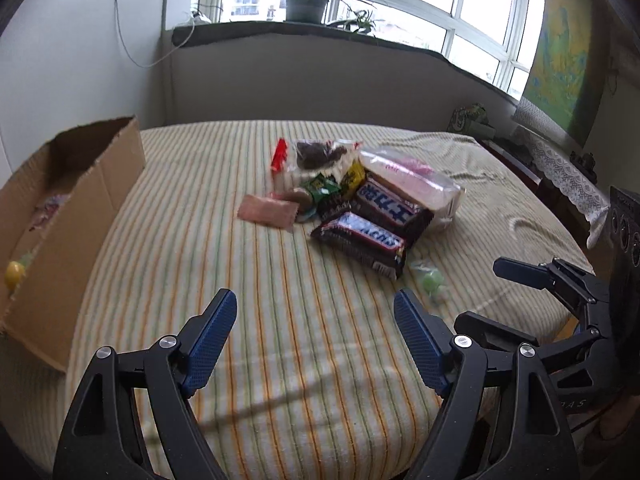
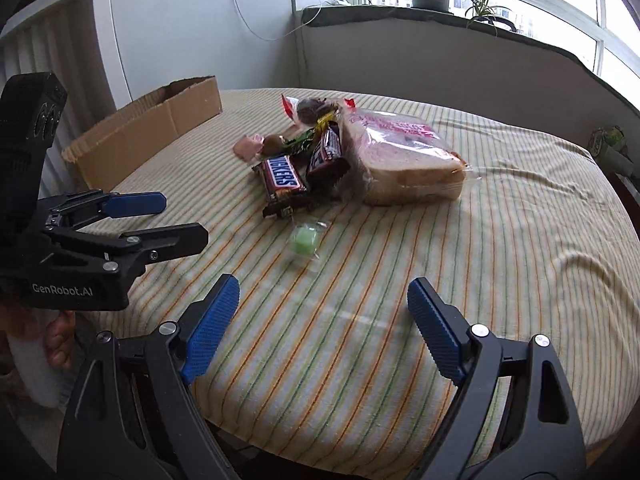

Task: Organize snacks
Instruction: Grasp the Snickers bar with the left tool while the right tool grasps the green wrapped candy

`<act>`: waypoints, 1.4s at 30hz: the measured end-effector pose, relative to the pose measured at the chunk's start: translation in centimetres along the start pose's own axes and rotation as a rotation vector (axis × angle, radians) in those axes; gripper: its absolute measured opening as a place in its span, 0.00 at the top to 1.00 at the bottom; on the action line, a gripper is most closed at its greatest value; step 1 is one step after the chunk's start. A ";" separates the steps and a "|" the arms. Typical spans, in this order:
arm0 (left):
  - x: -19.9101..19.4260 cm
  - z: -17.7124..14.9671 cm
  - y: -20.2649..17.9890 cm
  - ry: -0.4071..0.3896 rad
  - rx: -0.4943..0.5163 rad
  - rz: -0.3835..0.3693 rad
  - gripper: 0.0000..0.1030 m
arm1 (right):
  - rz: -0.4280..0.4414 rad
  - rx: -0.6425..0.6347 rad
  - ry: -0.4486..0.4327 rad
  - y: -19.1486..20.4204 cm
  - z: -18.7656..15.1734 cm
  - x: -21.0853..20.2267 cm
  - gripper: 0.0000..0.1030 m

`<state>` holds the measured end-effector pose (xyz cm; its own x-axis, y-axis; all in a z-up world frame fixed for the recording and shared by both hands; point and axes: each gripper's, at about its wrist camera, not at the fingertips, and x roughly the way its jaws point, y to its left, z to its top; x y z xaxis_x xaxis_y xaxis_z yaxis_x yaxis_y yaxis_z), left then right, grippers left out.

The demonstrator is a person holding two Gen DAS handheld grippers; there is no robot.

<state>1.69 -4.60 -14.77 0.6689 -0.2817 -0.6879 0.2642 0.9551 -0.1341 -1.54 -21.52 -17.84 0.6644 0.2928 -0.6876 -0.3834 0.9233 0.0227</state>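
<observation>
A pile of snacks lies mid-table: two Snickers bars, a bagged loaf of bread, a pink wrapped snack, a red packet and a bag of dark pieces. A green wrapped candy lies alone, nearer me. My left gripper is open and empty above the cloth, short of the pile. My right gripper is open and empty, just short of the green candy.
An open cardboard box stands at the table's left with a yellow candy and other wrapped sweets inside. The striped tablecloth covers the table. A windowsill with potted plants runs behind.
</observation>
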 end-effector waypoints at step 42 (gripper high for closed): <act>5.3 4.1 -1.8 0.059 0.076 -0.136 0.62 | -0.024 -0.059 -0.016 -0.6 2.4 2.5 0.72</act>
<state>7.61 -8.22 -15.29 0.5820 -0.3998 -0.7081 0.4031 0.8981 -0.1757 1.91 -20.74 -17.83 0.6841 0.2753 -0.6754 -0.4043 0.9139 -0.0371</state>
